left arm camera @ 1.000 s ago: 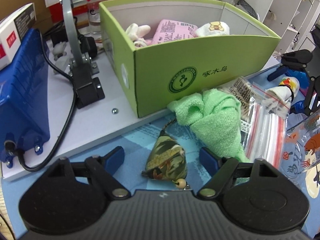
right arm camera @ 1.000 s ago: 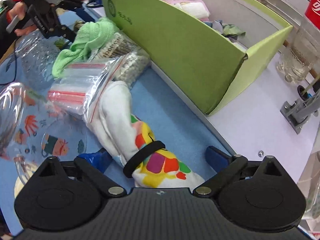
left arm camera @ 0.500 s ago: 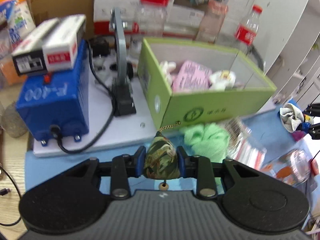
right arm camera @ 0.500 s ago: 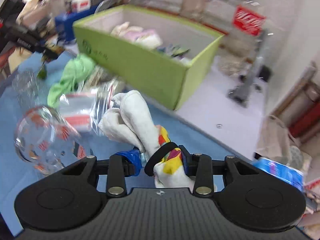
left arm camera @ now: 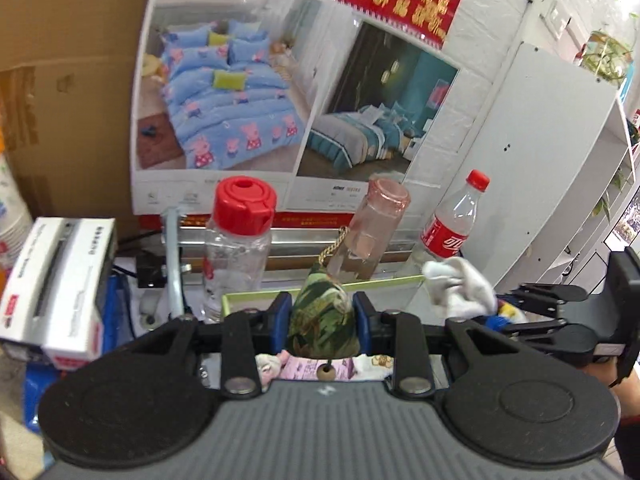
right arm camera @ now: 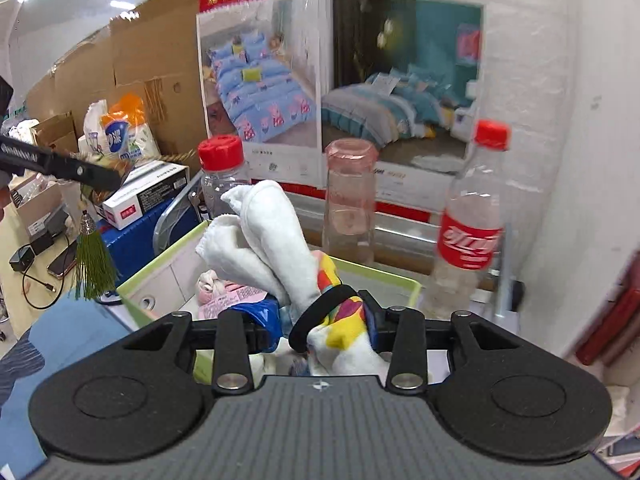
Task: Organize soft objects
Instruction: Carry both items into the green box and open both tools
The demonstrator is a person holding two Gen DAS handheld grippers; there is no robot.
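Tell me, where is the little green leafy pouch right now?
In the left wrist view the leafy pouch is squeezed in the left gripper, held up above the green box, in front of the pink-capped bottle.

— Where is the pouch (left arm camera: pixel 322 321) placed?
— It is clamped between the left gripper (left arm camera: pixel 322 322) fingers, above the box (right arm camera: pixel 168 256).
— And the rolled sock (right arm camera: pixel 280 256)?
— It is pinched in the right gripper (right arm camera: pixel 320 326), over the same box (three bottles (right arm camera: pixel 350 200) are lined up behind it, against the poster (right arm camera: pixel 340 80)).
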